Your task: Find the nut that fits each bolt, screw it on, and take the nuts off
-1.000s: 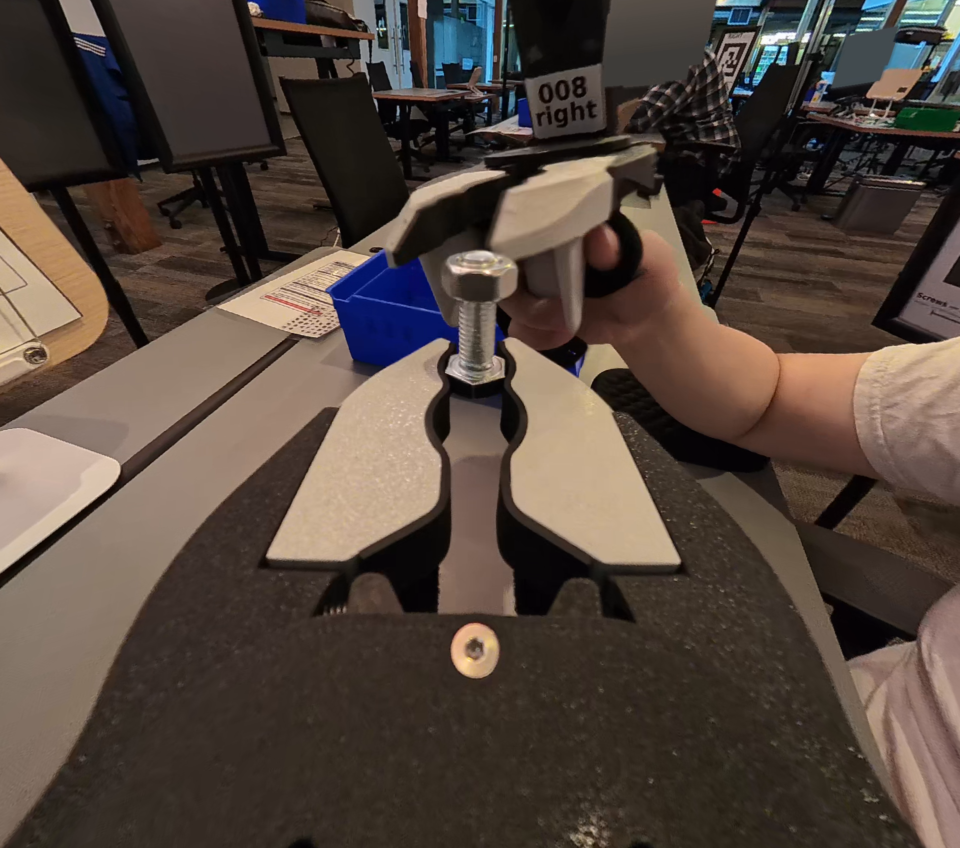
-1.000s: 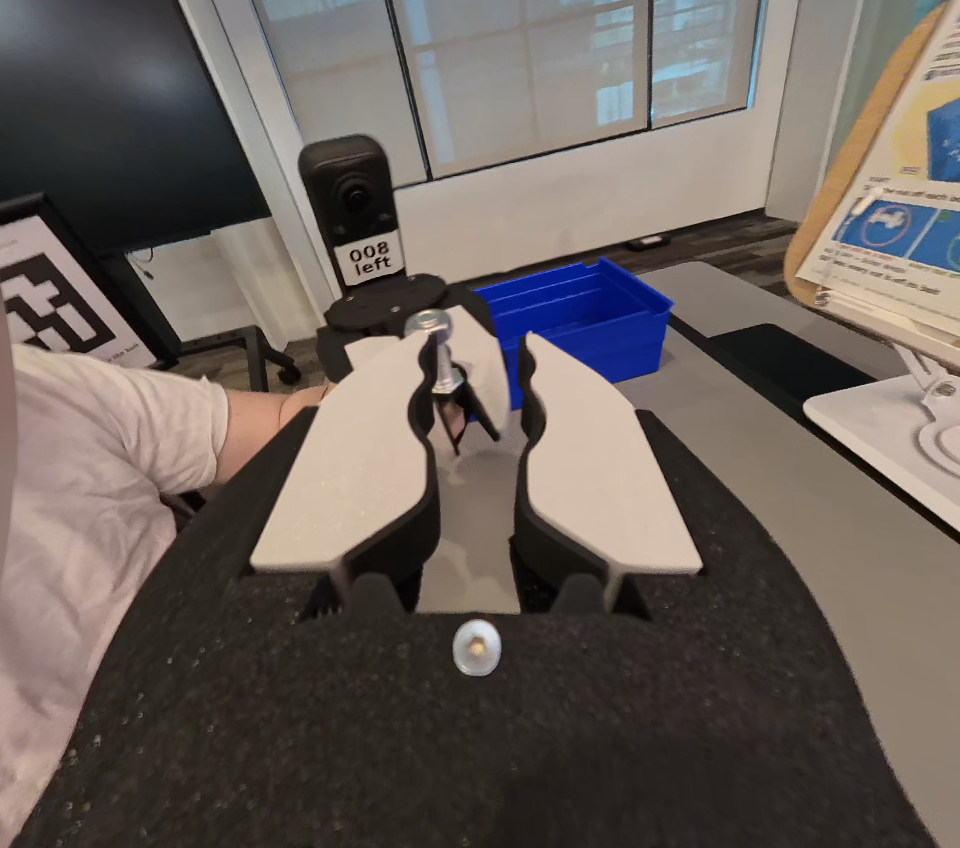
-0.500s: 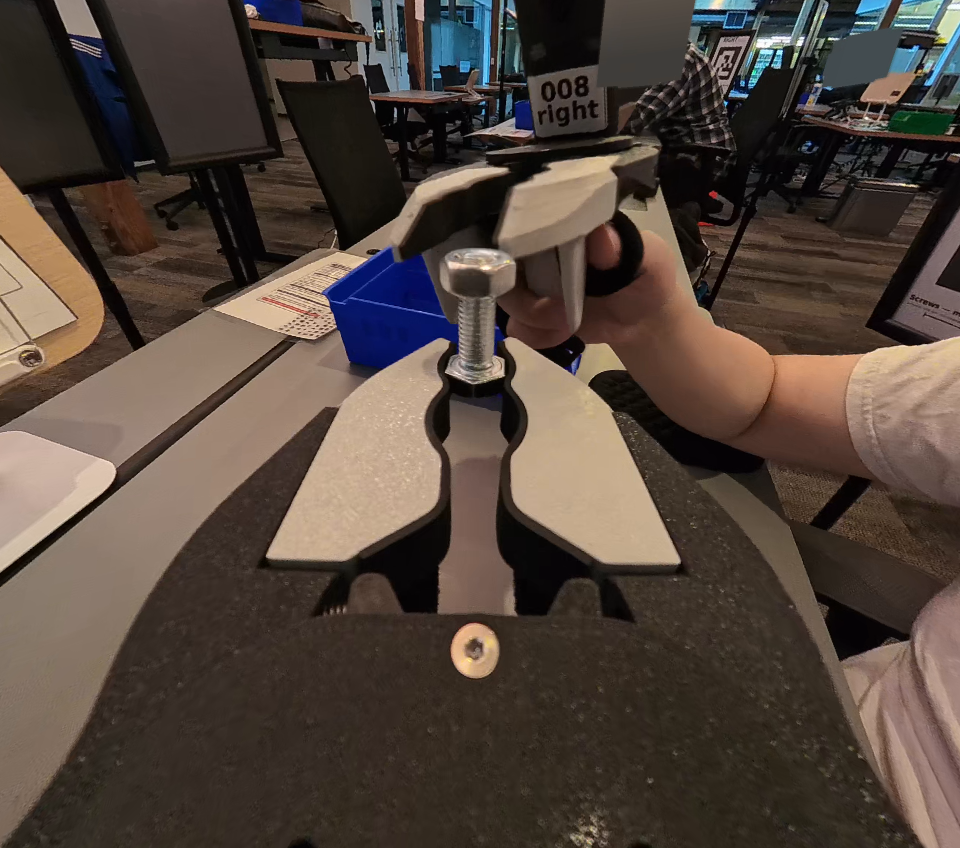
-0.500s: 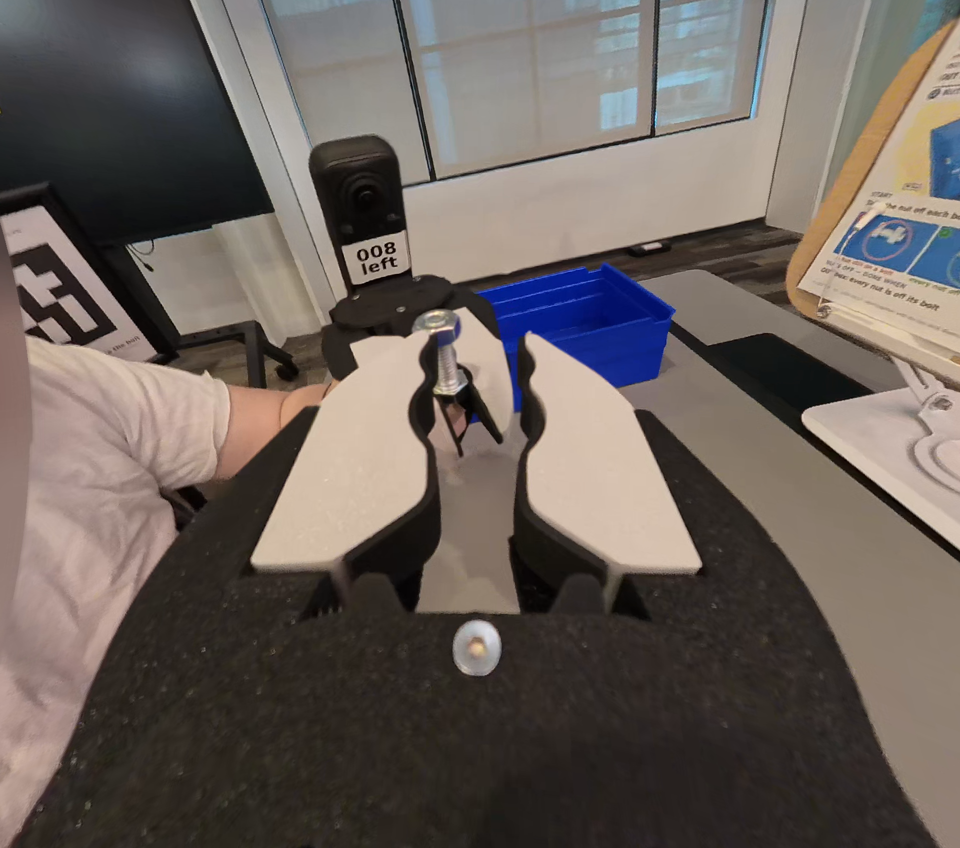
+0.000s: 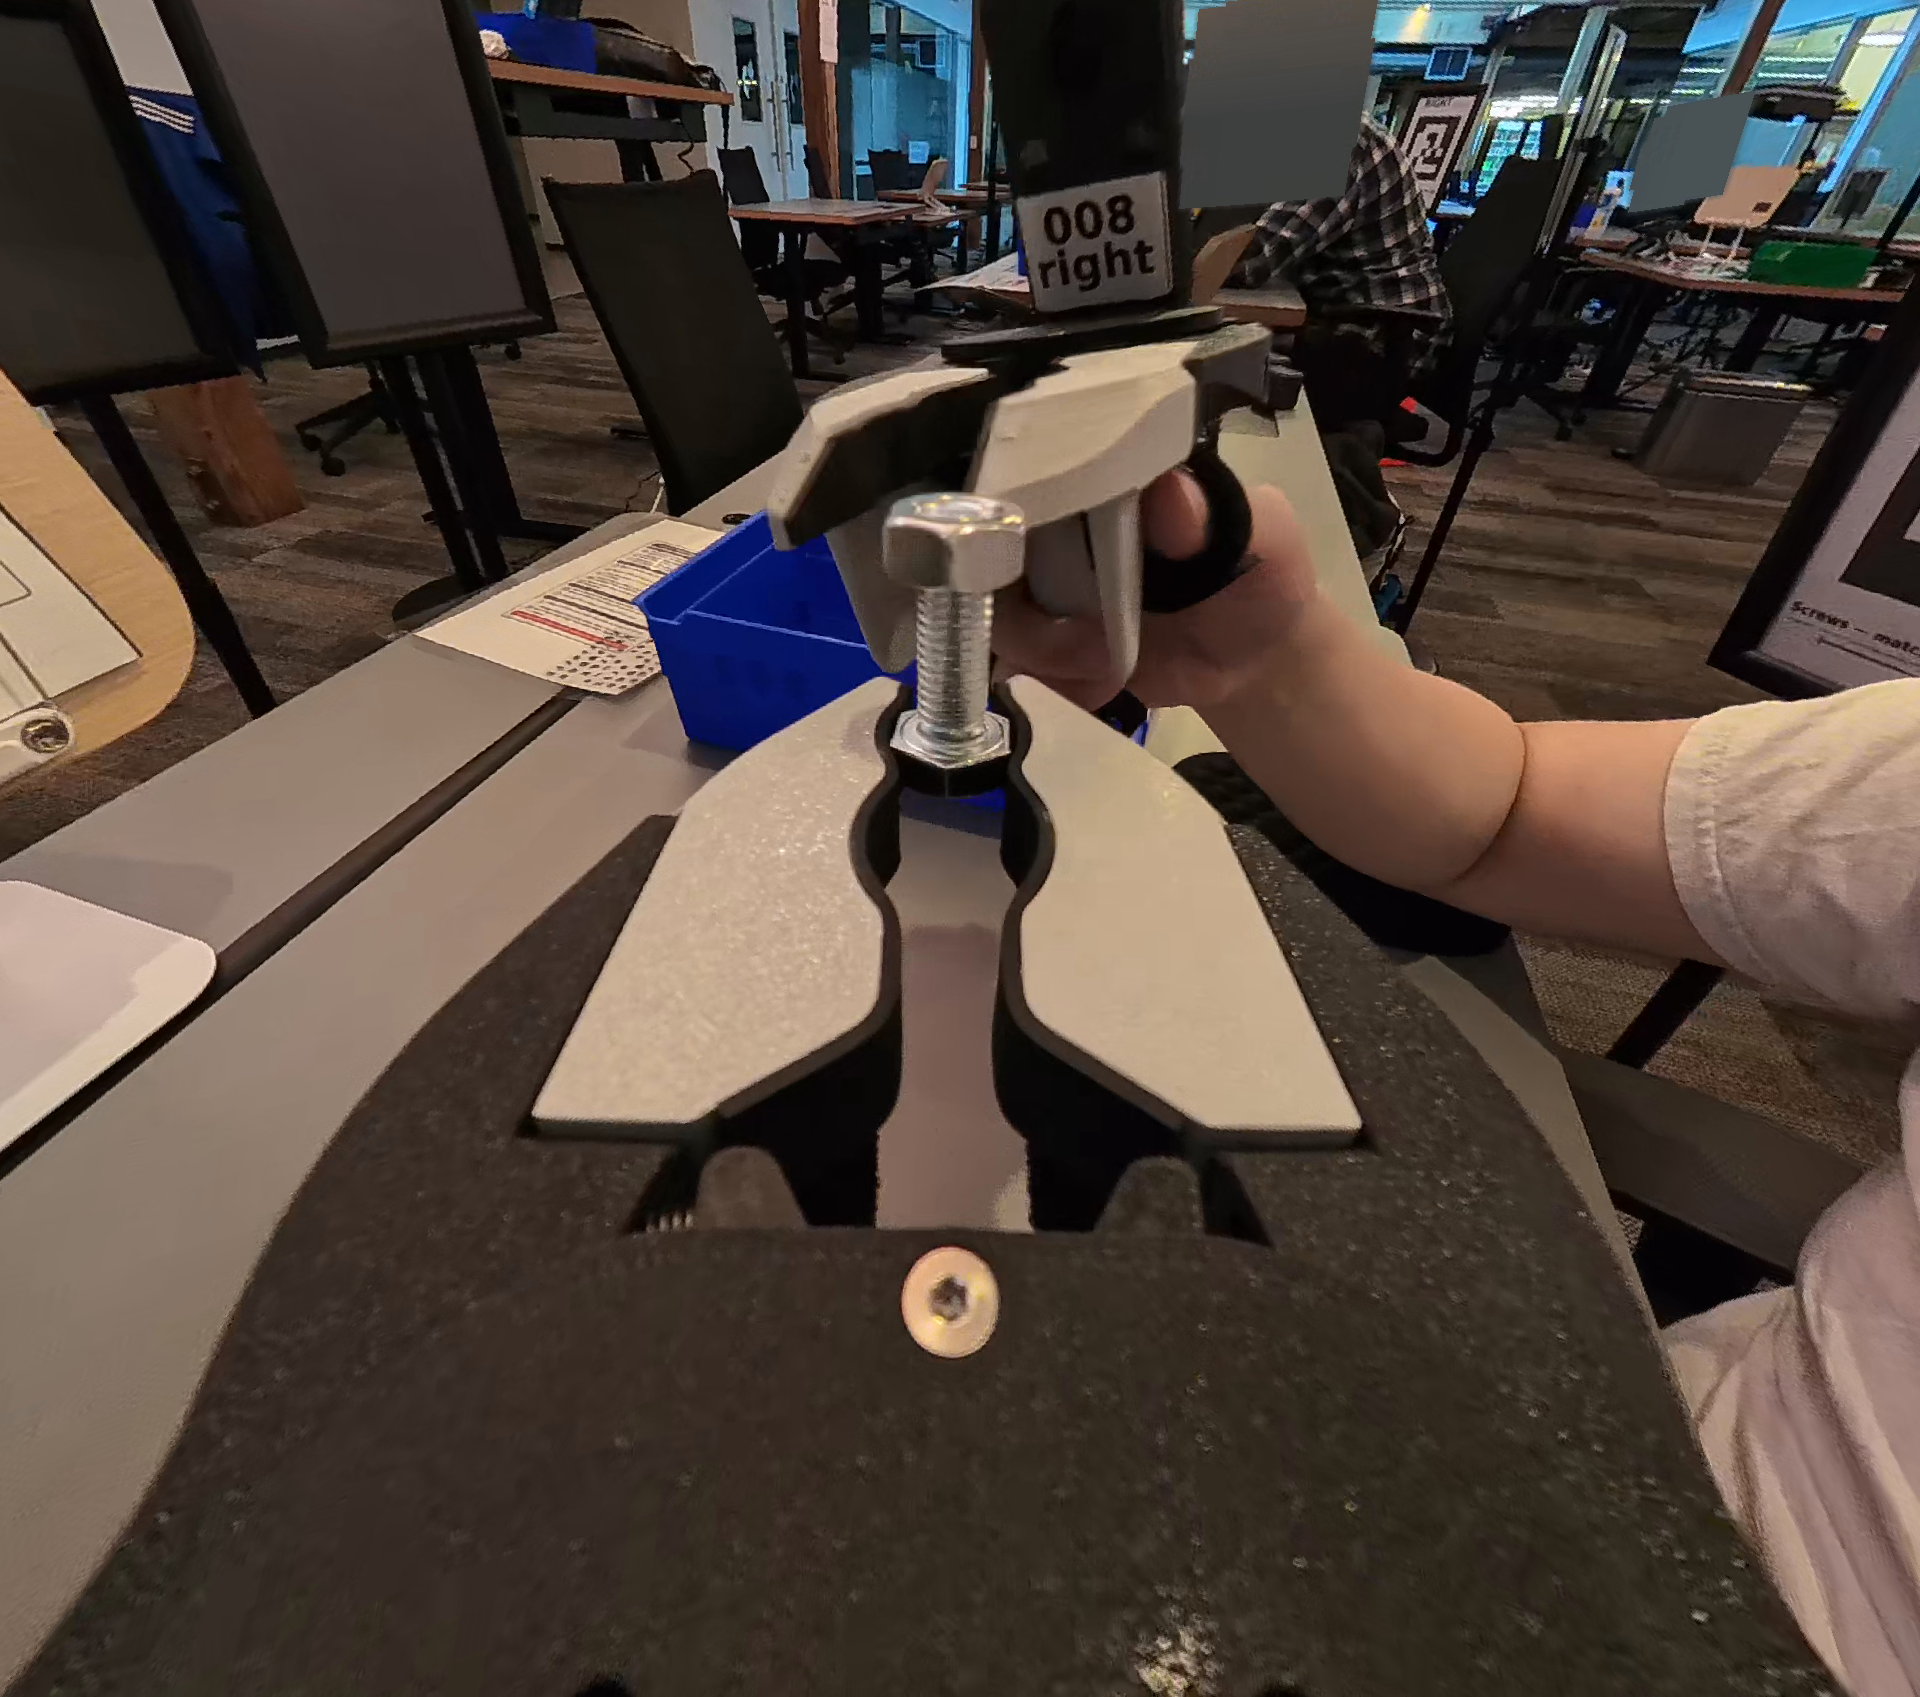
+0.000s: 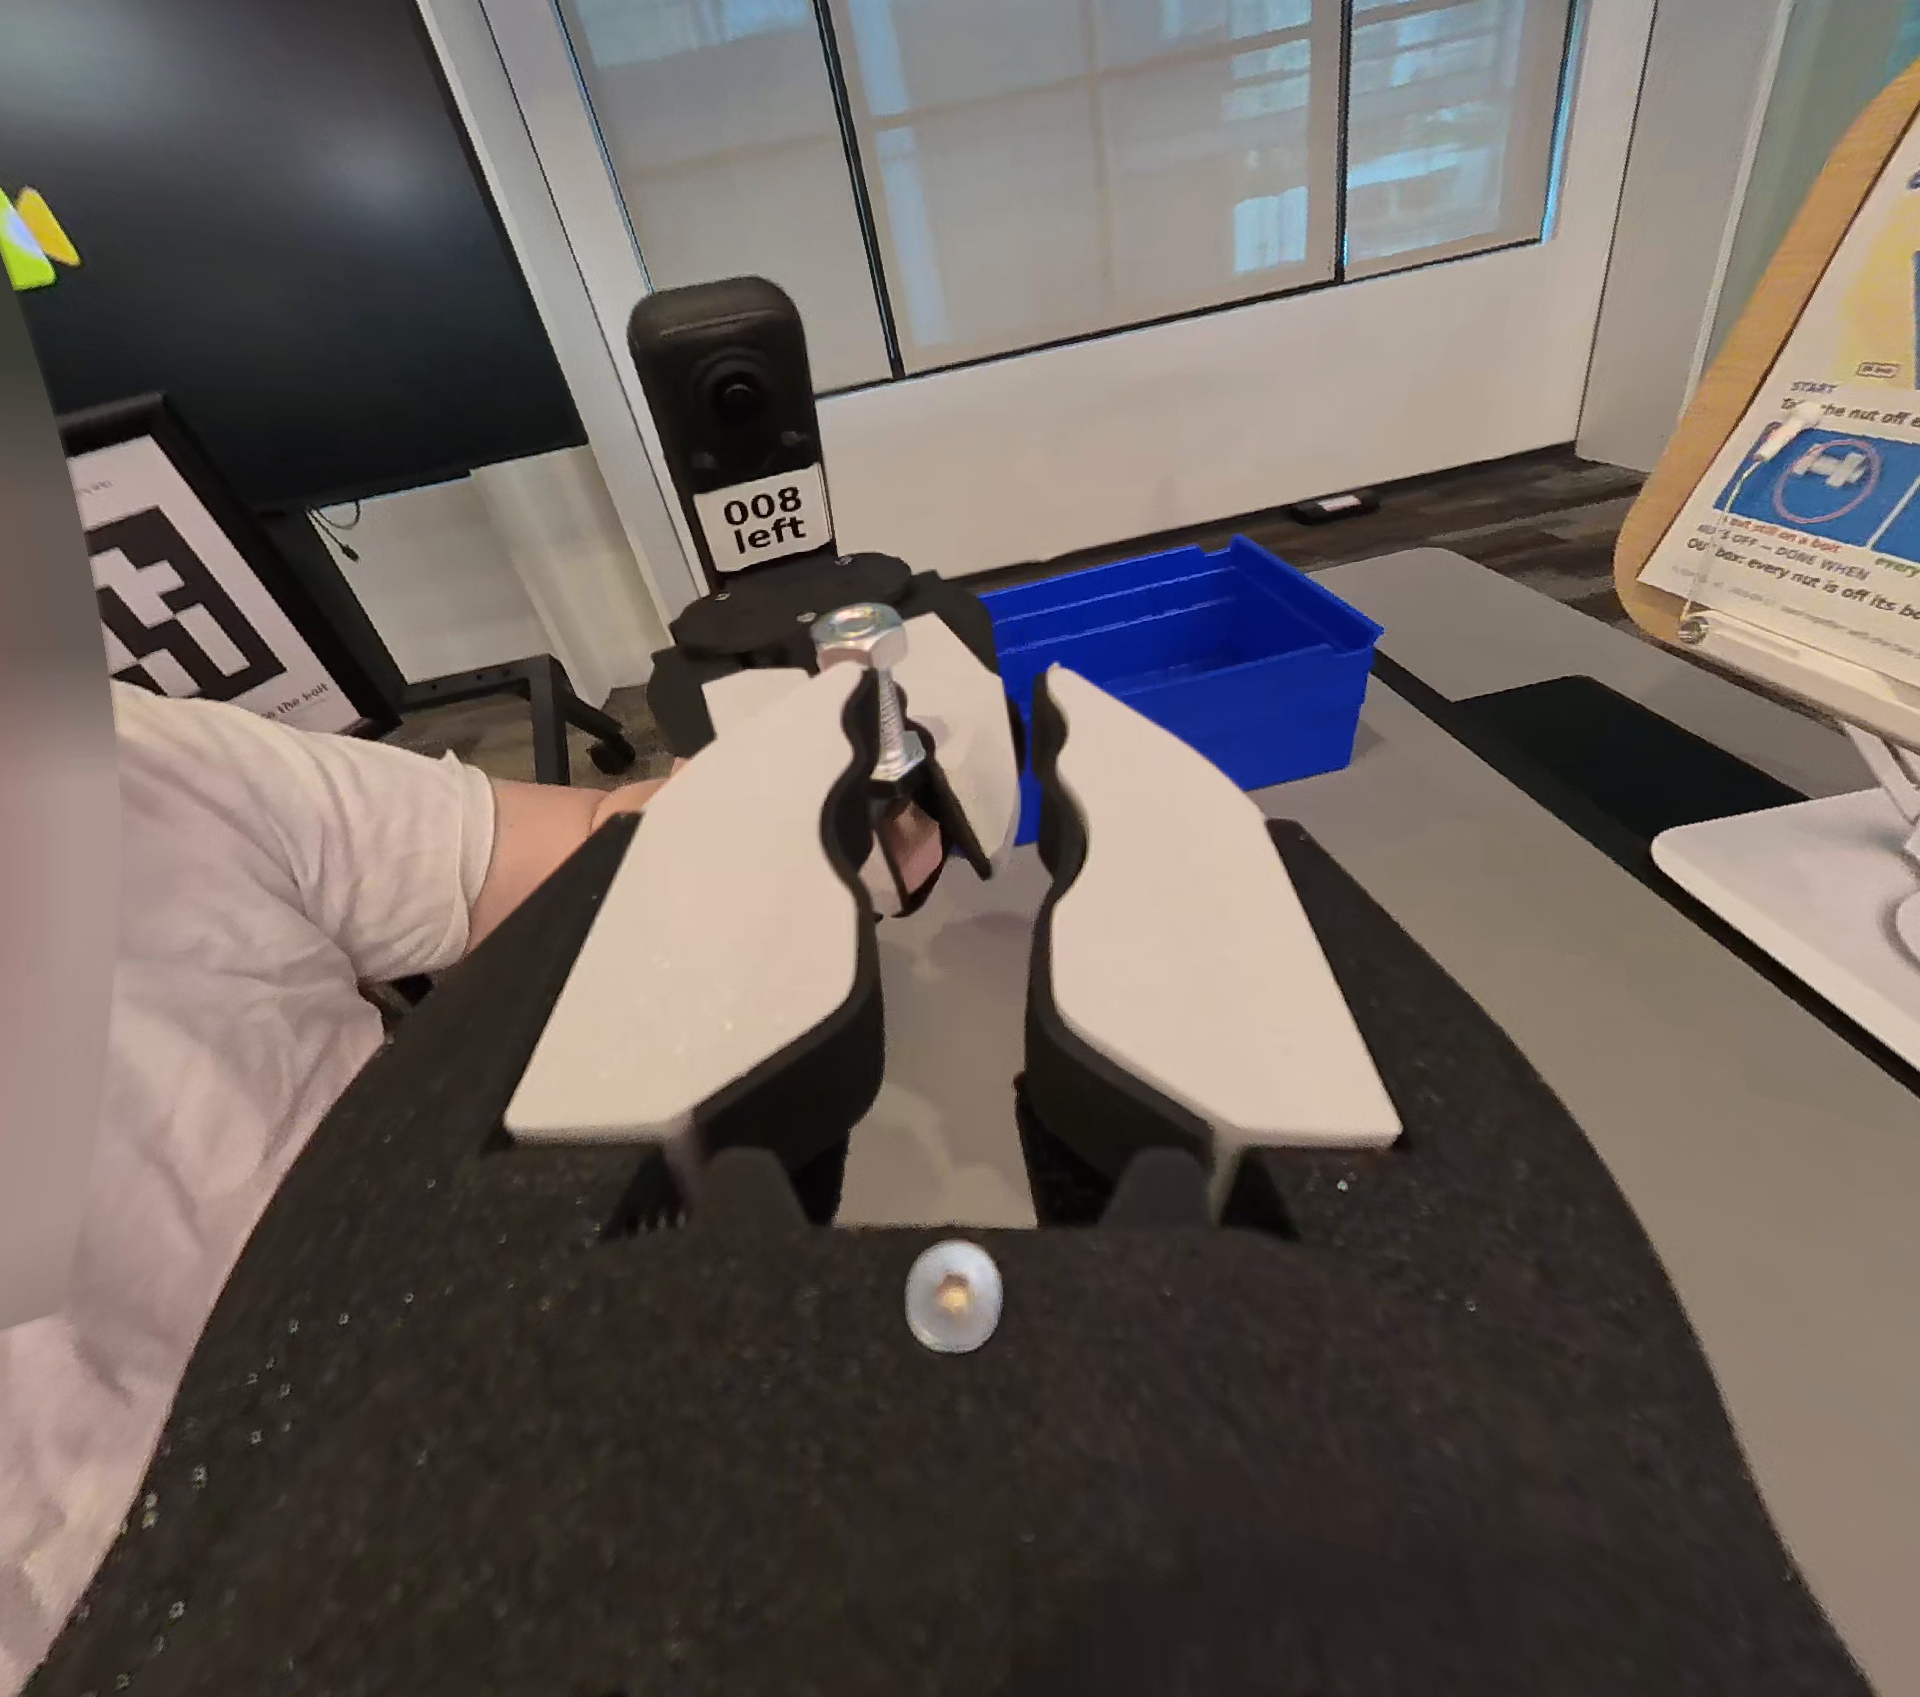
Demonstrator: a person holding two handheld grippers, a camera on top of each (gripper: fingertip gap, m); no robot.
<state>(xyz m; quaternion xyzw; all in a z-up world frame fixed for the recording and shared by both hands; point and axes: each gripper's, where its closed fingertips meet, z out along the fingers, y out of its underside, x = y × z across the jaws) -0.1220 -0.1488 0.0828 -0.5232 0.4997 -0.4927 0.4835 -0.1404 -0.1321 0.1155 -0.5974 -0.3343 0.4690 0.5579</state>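
On the left side of the left wrist view a white sheet of paper (image 5: 582,619) lies on the grey table (image 5: 312,816), and just to the right of it stands the blue bin (image 5: 748,650). In the middle, the left gripper (image 5: 948,754) has its jaws nearly closed around the nut (image 5: 948,735), which they hold between the tips. The silver bolt (image 5: 951,608) stands upright out of this nut, with its hexagonal head on top and bare thread showing between head and nut. Right of the bolt head and behind it is the right gripper (image 5: 925,556), held by a person's hand (image 5: 1174,619).

In the right wrist view the jaws of the right gripper stand open with a clear gap, and they hold nothing. The bolt with its nut is seen just beyond the left fingertip, raised above the table, and the blue bin is further to the right
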